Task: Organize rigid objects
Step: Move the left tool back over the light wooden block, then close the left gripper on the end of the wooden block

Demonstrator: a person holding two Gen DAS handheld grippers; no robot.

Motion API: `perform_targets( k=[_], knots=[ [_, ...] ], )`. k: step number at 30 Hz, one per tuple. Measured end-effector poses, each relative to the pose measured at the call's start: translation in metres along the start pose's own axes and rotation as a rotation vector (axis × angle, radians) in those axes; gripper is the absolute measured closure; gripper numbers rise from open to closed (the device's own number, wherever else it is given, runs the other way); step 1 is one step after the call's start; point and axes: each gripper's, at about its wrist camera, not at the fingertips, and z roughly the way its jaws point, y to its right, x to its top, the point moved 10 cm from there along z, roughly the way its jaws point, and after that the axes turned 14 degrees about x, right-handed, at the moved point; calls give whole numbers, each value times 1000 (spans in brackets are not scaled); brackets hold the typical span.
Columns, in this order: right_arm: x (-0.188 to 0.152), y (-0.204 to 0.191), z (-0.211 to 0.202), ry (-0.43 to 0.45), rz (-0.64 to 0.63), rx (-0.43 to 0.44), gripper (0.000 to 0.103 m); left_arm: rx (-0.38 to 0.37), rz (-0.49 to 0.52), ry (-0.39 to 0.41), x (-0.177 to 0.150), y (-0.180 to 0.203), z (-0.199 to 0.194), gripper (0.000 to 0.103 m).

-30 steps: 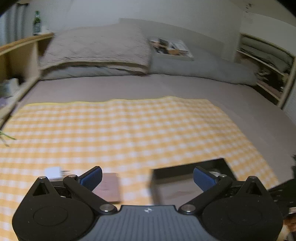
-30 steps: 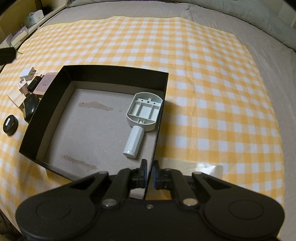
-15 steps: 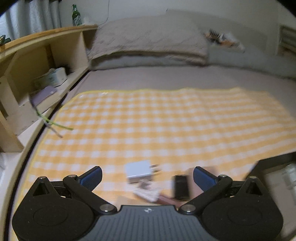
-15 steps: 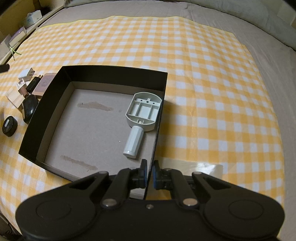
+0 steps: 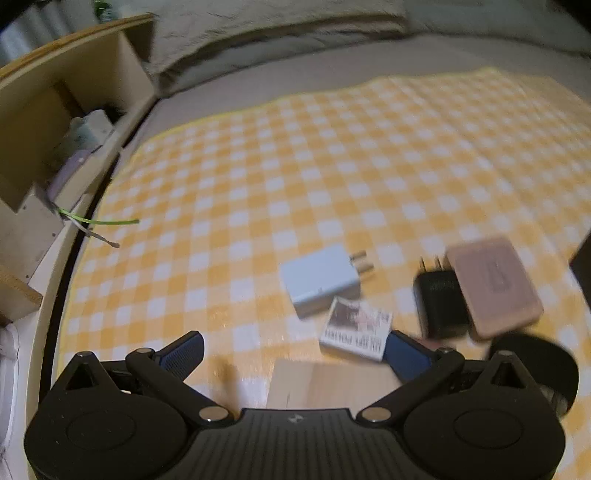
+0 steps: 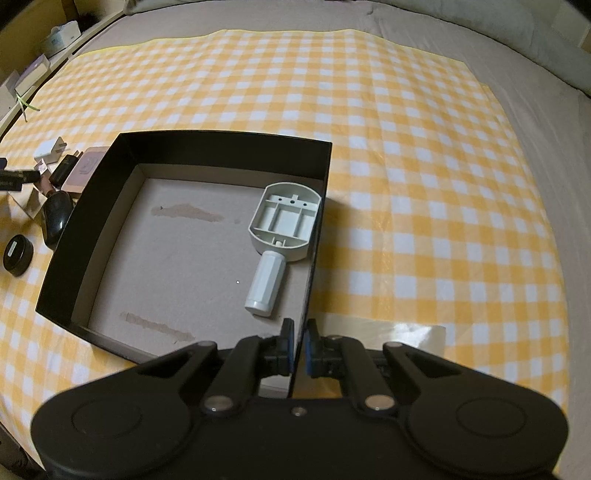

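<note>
My left gripper [image 5: 291,350] is open and empty, low over a wooden block [image 5: 332,384] on the checked cloth. Ahead of it lie a white charger [image 5: 319,282], a small printed box [image 5: 356,328], a black charger [image 5: 439,304], a pink case [image 5: 493,286] and a black round object [image 5: 532,358]. My right gripper [image 6: 298,345] is shut on the right wall of the black box [image 6: 221,151]. A white plastic handled tool [image 6: 277,236] lies inside the box. The same small items show left of the box [image 6: 62,170].
A wooden shelf unit [image 5: 55,122] with boxes stands at the left of the bed. A green strip [image 5: 99,221] sticks out from it. A black round tin [image 6: 17,254] lies left of the box. Grey pillows [image 5: 277,22] lie at the back.
My left gripper has swung left and dropped toward the cluster of small items, which now fill its view. My right gripper and the black box have not moved.
</note>
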Motion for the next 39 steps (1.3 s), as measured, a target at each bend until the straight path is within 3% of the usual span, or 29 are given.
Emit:
perform_targets(
  k=[10, 17, 25, 28, 30, 34, 39],
  knots=[
    [0, 1, 3, -6, -3, -6, 97, -94, 66, -81, -33, -7, -9, 0],
    [0, 1, 3, -6, -3, -5, 97, -172, 100, -75, -54, -18, -26, 2],
    [-1, 2, 4, -8, -4, -10, 97, -395, 103, -38, -65, -9, -68, 34],
    [-1, 2, 5, -10, -3, -12, 97, -453, 155, -30, -72, 1, -84, 49],
    [-1, 1, 5, -13, -4, -14, 97, -458, 205, -44, -81, 7, -86, 56],
    [-1, 2, 5, -17, -7, -19, 97, -411, 280, -55, -91, 13, -80, 56],
    [-1, 1, 5, -18, -9, -21, 97, -378, 283, -68, -90, 15, -64, 55]
  ],
)
